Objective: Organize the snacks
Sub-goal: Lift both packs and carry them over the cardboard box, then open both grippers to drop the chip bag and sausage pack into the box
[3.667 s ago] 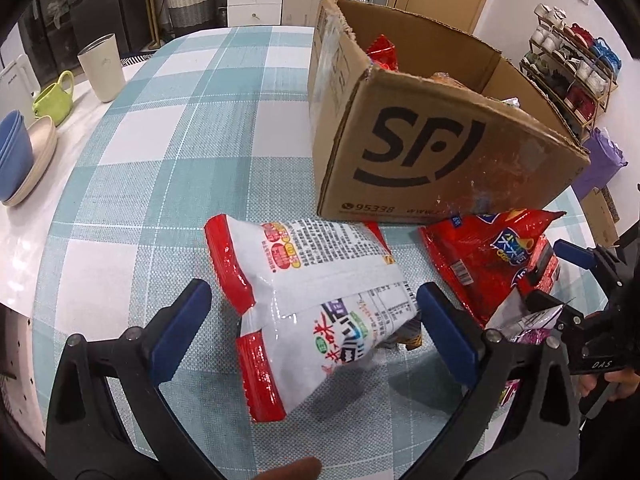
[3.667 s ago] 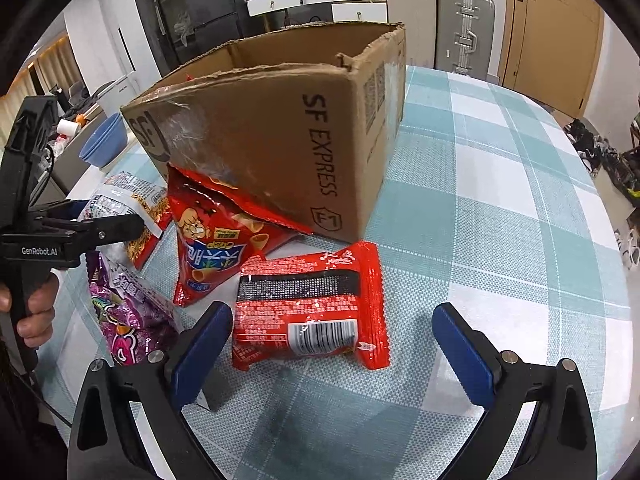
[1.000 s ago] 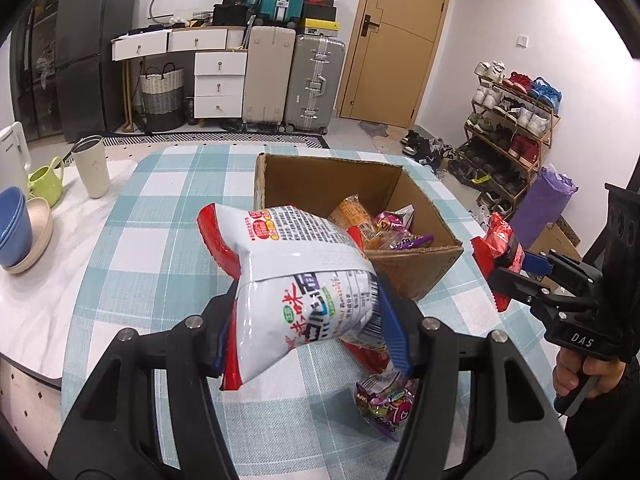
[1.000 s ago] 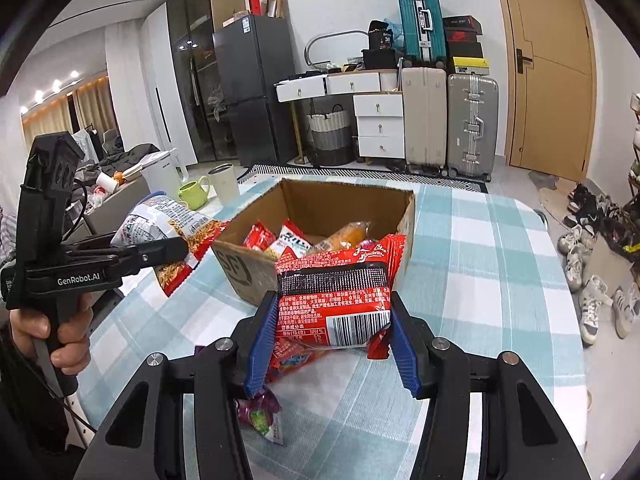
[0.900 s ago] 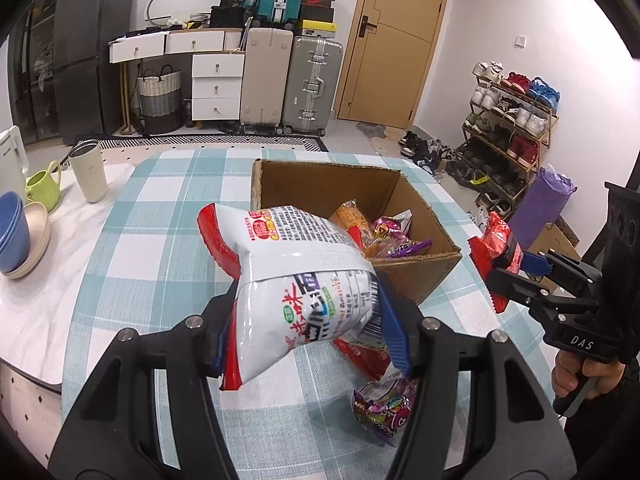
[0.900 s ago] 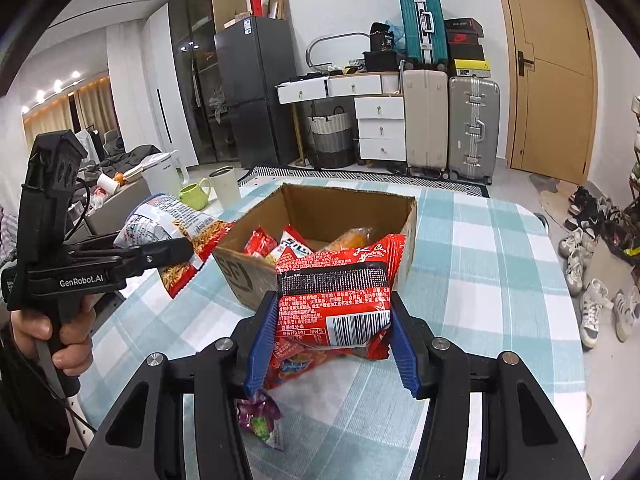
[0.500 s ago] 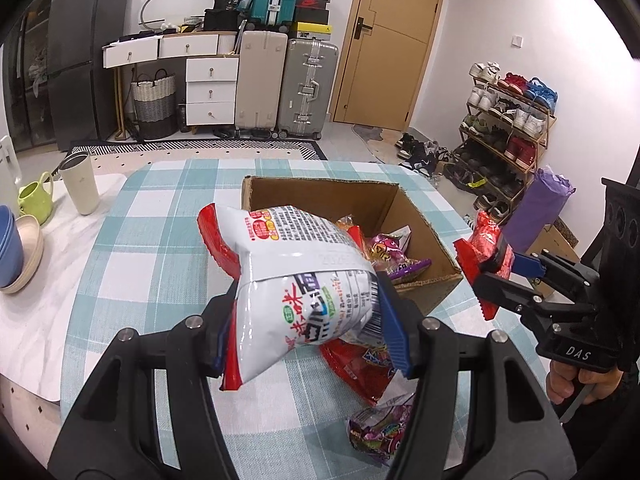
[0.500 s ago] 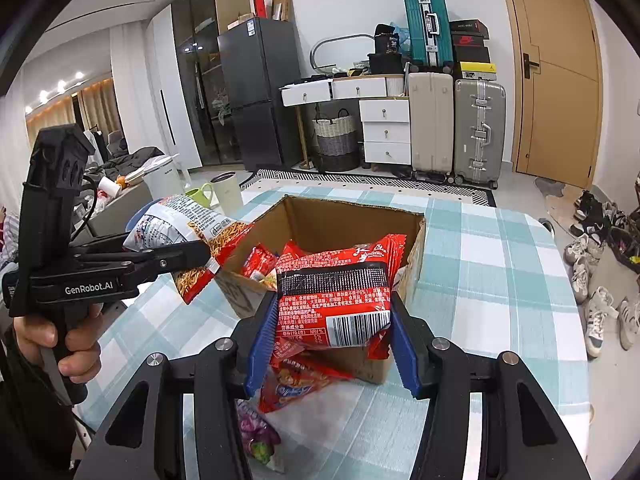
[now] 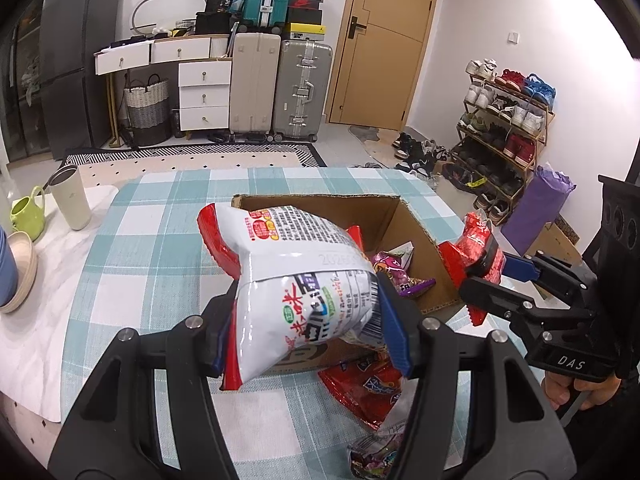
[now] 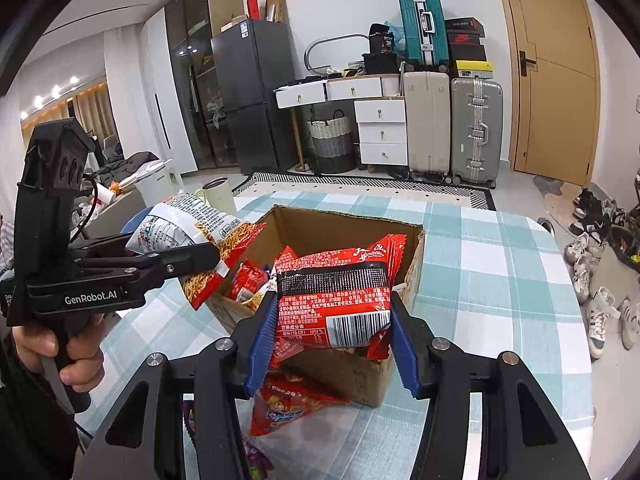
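My left gripper [image 9: 308, 324] is shut on a white and red snack bag [image 9: 296, 276] and holds it in the air at the near left side of the open cardboard box [image 9: 412, 216]. My right gripper [image 10: 330, 338] is shut on a red noodle packet [image 10: 334, 300] above the box's near edge [image 10: 344, 376]. Each gripper shows in the other's view: the right one [image 9: 480, 264] with its red packet [image 9: 474, 240], the left one [image 10: 208, 256] with its bag [image 10: 188, 224]. The box holds several snack packs [image 9: 392, 272].
A red chip bag [image 9: 368, 388] and a purple candy bag [image 9: 376, 456] lie on the checked tablecloth [image 9: 152, 248] in front of the box. A beige tumbler [image 9: 72, 196], a green mug [image 9: 26, 212] and stacked bowls [image 9: 16, 264] stand at the table's left side.
Both grippers closed on their packs, lifted them off the table, and have moved forward to the box's near edge.
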Available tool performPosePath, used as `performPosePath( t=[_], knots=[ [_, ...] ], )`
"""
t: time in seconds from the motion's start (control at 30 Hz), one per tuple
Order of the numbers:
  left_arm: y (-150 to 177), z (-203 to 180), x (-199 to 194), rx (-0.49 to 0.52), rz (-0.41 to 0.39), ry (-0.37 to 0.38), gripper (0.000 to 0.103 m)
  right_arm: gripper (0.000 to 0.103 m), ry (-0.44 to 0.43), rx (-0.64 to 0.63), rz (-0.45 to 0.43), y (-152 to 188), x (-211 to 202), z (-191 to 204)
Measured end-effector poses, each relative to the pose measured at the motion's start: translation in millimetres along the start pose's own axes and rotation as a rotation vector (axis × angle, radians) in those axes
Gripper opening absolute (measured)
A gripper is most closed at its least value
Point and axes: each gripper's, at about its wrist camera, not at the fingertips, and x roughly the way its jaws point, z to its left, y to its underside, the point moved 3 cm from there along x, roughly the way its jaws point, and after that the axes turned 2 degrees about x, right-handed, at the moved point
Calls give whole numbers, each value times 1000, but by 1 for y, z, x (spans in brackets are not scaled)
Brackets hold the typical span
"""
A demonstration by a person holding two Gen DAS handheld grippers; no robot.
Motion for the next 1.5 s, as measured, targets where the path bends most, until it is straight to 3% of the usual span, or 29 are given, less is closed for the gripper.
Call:
performPosePath(
  t=[0.63, 1.5],
  knots=[
    [-13, -9, 23, 14, 14, 1, 57, 53, -6, -19, 30, -15, 35, -6],
    [-29, -3, 100, 51, 94, -21, 57, 53, 20, -66, 96, -27, 105, -30]
  ],
)
